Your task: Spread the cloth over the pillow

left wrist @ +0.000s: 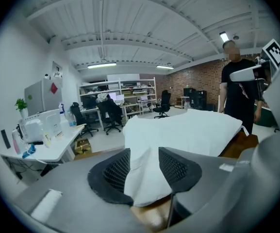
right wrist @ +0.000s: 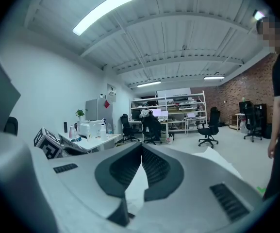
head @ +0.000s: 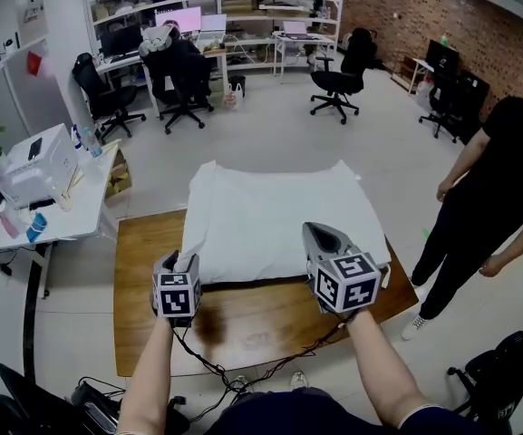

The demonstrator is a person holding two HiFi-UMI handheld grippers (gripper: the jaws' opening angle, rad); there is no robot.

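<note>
One white cloth [head: 275, 216] lies draped across the wooden surface [head: 143, 261], apparently covering the pillow. The right hand-held gripper [right wrist: 141, 155] pinches its near edge, probably to pull it smooth. The left hand-held gripper [left wrist: 143, 164] stands wide, with cloth loose between its jaws.

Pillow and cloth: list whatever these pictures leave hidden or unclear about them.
- Pillow: head view, the white cloth covers it; none of its own surface shows.
- Cloth's near right corner: head view, behind the right gripper.
- Most of the cloth: right gripper view, blocked by that gripper's own body.
- Tongs of the left gripper: head view, under its marker cube.
</note>
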